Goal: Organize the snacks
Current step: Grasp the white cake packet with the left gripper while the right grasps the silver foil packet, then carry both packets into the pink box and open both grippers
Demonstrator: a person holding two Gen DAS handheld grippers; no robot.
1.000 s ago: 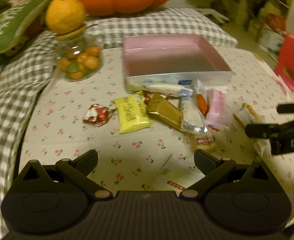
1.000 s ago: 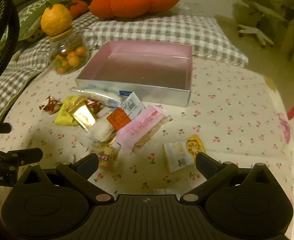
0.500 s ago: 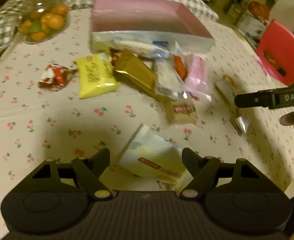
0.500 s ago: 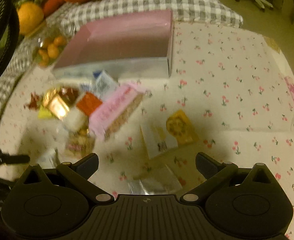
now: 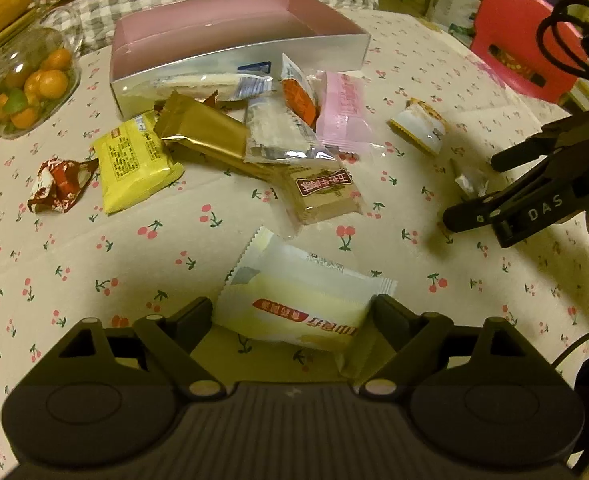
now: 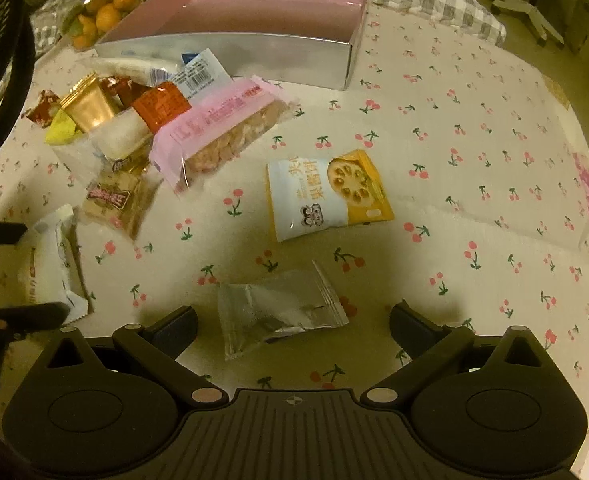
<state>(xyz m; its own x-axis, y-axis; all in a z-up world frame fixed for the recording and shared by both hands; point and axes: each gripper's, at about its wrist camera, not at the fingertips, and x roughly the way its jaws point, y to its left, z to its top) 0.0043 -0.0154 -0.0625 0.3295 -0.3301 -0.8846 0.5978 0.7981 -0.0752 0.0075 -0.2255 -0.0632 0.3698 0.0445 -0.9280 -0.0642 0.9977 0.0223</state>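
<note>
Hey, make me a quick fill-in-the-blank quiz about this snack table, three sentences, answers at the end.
1. The box behind the snack pile is pink inside and holds ____ snacks.
2. The white and yellow packet lies between the fingers of the ____ hand-held gripper.
3. The tablecloth is printed with small ____.

Answers: no; left; cherries

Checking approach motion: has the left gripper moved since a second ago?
Yes. The left gripper has come down toward the white-and-yellow packet, now between its open jaws; the pink box sits farther up the view.
</note>
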